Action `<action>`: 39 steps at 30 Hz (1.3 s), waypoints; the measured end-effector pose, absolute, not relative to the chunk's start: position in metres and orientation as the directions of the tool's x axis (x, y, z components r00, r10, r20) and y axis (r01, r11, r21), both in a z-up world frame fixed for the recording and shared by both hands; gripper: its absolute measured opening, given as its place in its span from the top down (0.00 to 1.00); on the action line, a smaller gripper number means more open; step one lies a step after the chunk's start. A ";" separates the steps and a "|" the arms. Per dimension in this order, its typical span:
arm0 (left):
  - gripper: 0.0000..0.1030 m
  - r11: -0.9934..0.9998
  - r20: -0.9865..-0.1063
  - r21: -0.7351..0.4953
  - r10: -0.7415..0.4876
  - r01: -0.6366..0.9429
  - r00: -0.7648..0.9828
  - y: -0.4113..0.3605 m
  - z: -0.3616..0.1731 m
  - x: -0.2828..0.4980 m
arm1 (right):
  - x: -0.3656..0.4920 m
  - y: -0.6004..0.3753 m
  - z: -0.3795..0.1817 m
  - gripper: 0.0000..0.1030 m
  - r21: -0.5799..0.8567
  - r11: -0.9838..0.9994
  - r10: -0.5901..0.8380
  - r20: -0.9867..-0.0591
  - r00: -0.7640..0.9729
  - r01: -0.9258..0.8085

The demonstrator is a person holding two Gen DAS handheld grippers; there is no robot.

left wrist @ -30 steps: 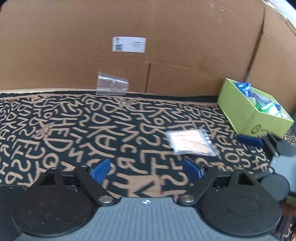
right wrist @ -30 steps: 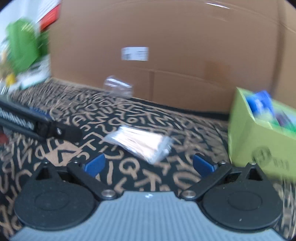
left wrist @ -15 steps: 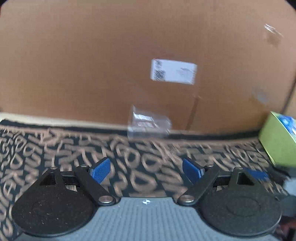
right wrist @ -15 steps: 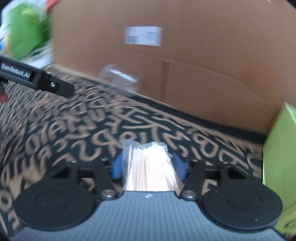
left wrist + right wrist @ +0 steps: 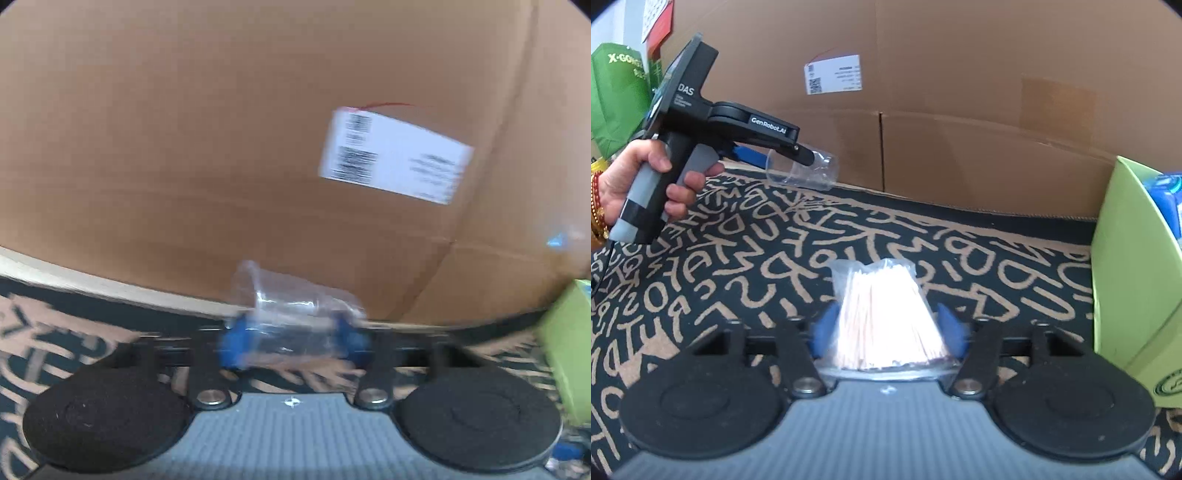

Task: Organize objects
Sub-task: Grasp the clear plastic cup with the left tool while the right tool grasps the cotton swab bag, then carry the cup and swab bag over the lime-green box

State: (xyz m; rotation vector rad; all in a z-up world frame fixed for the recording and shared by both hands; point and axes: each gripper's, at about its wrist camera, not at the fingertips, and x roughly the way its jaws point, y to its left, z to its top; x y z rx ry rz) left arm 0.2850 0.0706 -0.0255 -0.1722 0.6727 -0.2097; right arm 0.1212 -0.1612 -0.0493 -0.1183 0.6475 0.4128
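One clear plastic cup [image 5: 291, 317] clamped in the left gripper [image 5: 293, 341], one toothpick bag [image 5: 886, 317] in the right gripper's [image 5: 886, 328] grip.

Room in the middle, walls at the back and right

The patterned mat [image 5: 923, 236] lies bare in the middle. The cardboard wall [image 5: 960, 110] blocks the back; the green box [image 5: 1126, 280] blocks the right.

The cardboard wall [image 5: 221, 147] is faced closely from behind the left gripper [image 5: 293, 341]. It is seen farther off from behind the right gripper [image 5: 886, 328]. The clear plastic cup [image 5: 291, 306] is shared by both views.
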 end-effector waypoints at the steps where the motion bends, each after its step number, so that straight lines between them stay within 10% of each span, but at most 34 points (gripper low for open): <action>1: 0.82 0.962 -0.603 -0.227 -0.261 0.152 0.753 0.067 -0.023 0.279 | 0.119 -0.160 -0.049 0.63 0.016 0.914 0.332 -0.607 0.722 -0.406; 3: 0.97 0.960 -0.608 -0.208 -0.276 0.186 0.744 0.058 -0.019 0.262 | 0.111 -0.159 -0.046 0.69 0.011 0.918 0.321 -0.604 0.729 -0.396; 18: 0.97 0.876 -0.599 -0.287 -0.480 0.388 0.641 0.001 -0.006 0.075 | -0.035 -0.204 -0.027 0.69 0.045 0.977 0.194 -0.598 0.777 -0.209; 23: 0.86 0.897 -0.613 -0.258 -0.439 0.359 0.657 -0.006 -0.012 0.060 | -0.053 -0.216 -0.032 0.60 0.074 0.980 0.194 -0.595 0.780 -0.187; 28: 0.47 0.924 -0.626 -0.253 -0.382 0.287 0.680 -0.004 -0.021 0.062 | -0.054 -0.218 -0.037 0.49 0.070 0.979 0.196 -0.594 0.780 -0.193; 39: 0.63 0.936 -0.656 -0.216 -0.349 0.277 0.669 -0.010 -0.028 0.075 | -0.056 -0.213 -0.047 0.50 0.045 0.980 0.182 -0.601 0.778 -0.194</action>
